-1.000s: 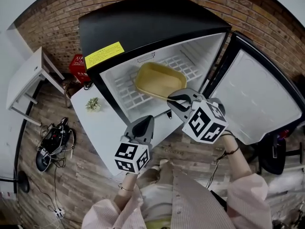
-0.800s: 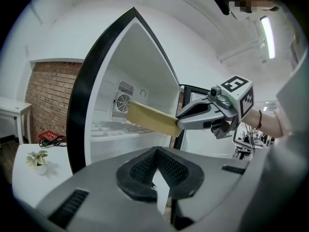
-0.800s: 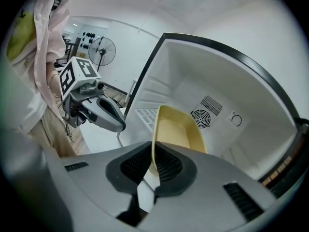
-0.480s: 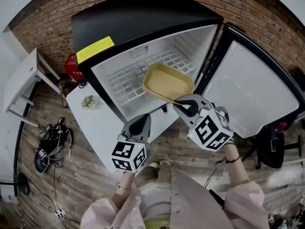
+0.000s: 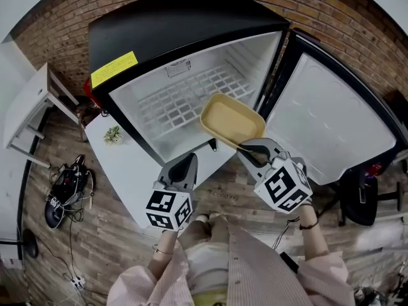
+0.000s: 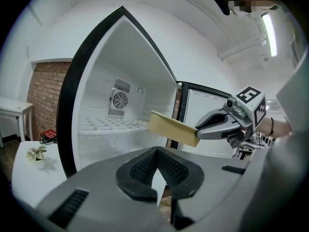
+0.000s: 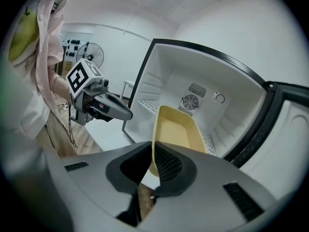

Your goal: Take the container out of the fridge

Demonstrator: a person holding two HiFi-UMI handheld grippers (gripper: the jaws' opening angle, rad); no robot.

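right gripper [image 5: 250,150] jaws are clamping container [image 5: 231,118] near rim at fridge [image 5: 178,30] opening; left gripper [image 5: 186,165] jaws are sitting closed, empty.

White table [image 5: 135,171] w/ small plant [image 5: 113,134]; wood floor [image 5: 115,247] w/ cables [image 5: 71,185].

The head view looks steeply down from above the person onto the open black fridge with white inside [image 5: 185,27], with the left gripper [image 5: 187,161] and the right gripper [image 5: 247,149] low in the middle. Each gripper view looks along its own jaws, close before the opening and facing into it, and shows the other gripper at its side. All three views share the white inside and the pale yellow plastic container [image 5: 231,120].
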